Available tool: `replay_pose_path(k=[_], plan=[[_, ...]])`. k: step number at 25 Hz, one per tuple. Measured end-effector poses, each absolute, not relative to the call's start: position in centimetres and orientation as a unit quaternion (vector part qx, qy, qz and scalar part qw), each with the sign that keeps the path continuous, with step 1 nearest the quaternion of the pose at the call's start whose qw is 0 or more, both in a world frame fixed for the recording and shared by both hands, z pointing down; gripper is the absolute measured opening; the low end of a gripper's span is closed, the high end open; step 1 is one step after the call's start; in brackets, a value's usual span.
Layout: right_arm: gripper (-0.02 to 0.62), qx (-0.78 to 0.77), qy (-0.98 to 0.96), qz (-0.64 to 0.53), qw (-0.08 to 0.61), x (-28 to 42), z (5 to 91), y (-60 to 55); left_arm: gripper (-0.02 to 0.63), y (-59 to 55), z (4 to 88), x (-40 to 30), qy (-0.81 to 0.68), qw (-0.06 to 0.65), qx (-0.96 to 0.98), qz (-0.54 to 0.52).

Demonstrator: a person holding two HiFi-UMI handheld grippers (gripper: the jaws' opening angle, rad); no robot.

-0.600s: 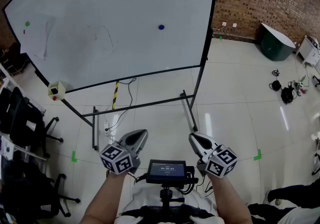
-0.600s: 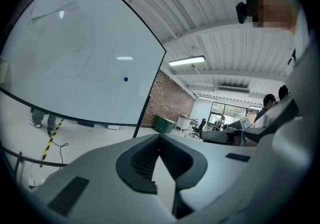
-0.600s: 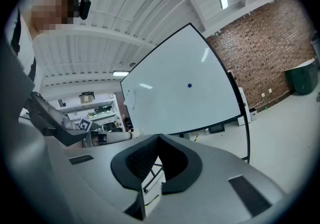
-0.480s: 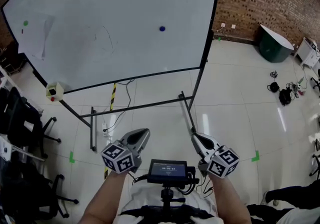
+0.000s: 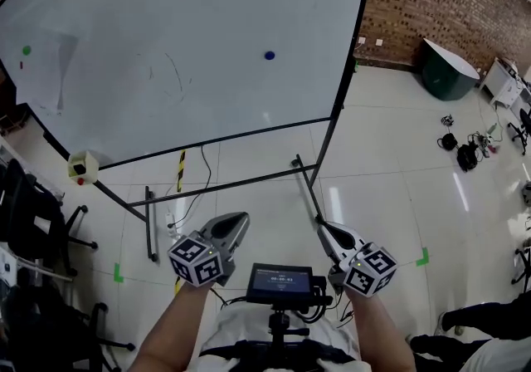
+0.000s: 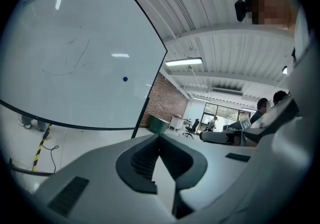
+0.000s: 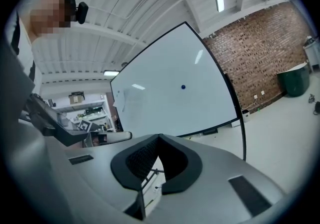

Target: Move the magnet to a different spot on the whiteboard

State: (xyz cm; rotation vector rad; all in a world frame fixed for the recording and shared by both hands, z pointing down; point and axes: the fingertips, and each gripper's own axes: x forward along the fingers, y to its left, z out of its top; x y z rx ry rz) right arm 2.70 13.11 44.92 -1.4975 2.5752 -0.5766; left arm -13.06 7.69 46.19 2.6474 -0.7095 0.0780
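Two grippers, neither of them near the work yet: the task is at its very start, in the approach. The blue magnet (image 5: 269,55) sits on the whiteboard (image 5: 166,13), right of the middle and nearer the board's right edge than its left, well above the bottom edge. A small green magnet (image 5: 26,50) sits far off toward the left edge; a red speck just below it may be another, though it is too small to tell.

The left gripper (image 5: 236,222) and the right gripper (image 5: 323,230) are both held low in front of the person's body, over the floor (image 5: 390,163) and well apart from the board. In each gripper view the jaws are closed tip to tip with nothing between them, and the magnet shows only as a distant dot.

As I judge it, the next move calls for stepping closer, raising one gripper to the magnet's height and parting its jaws before closing them on the magnet's rim. The right gripper looks the handier one, being on the magnet's side.

Both forearms reach forward from the waist, side by side, flanking a small screen (image 5: 280,282). The grippers point close to level toward the board, their tips angled slightly toward each other.
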Motion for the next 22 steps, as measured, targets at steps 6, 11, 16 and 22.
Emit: replay_pose_path(k=[6, 11, 16, 22], plan=[[0.021, -0.506, 0.841, -0.182, 0.058, 1.9, 44.5, 10.6, 0.006, 5.6, 45.9, -13.7, -0.234, 0.189, 0.953, 0.031], [0.021, -0.509, 0.839, -0.184, 0.055, 0.8, 44.9, 9.9, 0.006, 4.1, 46.7, -15.3, -0.238, 0.196, 0.951, 0.028], [0.021, -0.511, 0.836, -0.193, 0.054, 0.1, 45.4, 9.2, 0.006, 3.8, 47.3, -16.8, -0.242, 0.212, 0.947, 0.026], [0.021, -0.499, 0.846, -0.18, 0.047, -0.1, 45.2, 8.0, 0.006, 2.7, 47.3, -16.7, -0.251, 0.208, 0.945, 0.027]])
